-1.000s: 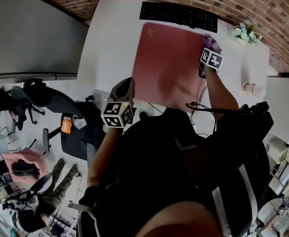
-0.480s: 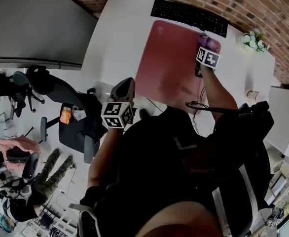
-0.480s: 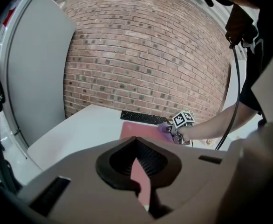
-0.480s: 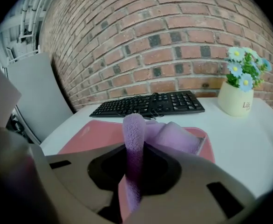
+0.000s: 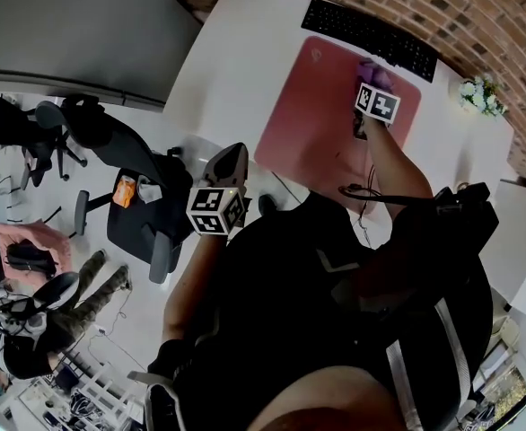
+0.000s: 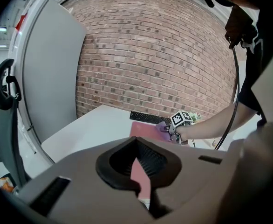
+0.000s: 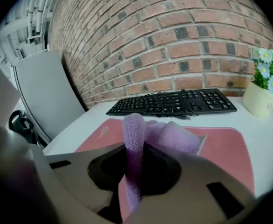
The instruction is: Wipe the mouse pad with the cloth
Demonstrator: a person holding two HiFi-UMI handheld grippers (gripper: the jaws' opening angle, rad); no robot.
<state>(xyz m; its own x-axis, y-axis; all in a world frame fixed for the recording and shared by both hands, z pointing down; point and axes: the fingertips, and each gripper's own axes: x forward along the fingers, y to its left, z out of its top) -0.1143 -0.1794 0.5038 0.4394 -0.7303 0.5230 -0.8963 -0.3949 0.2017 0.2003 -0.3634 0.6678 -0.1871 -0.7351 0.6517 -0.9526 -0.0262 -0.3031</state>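
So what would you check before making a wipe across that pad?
1. Cloth gripped: ok, clamped in the right gripper's jaws.
2. Cloth over the pad: ok, near its far edge.
3. Keyboard off the pad: ok, just beyond that edge.
4. Left gripper out of the way: ok, empty and held short of the desk.
5. Pad held against sliding: not ok, nothing pins it.

Pink mouse pad [image 5: 321, 106] lying flat on white counter [image 5: 236, 52], fluffy purple cloth [image 7: 137, 129] bunched on its far right part, one fold pinched between the jaws of the right hand-held gripper [image 7: 136, 158].
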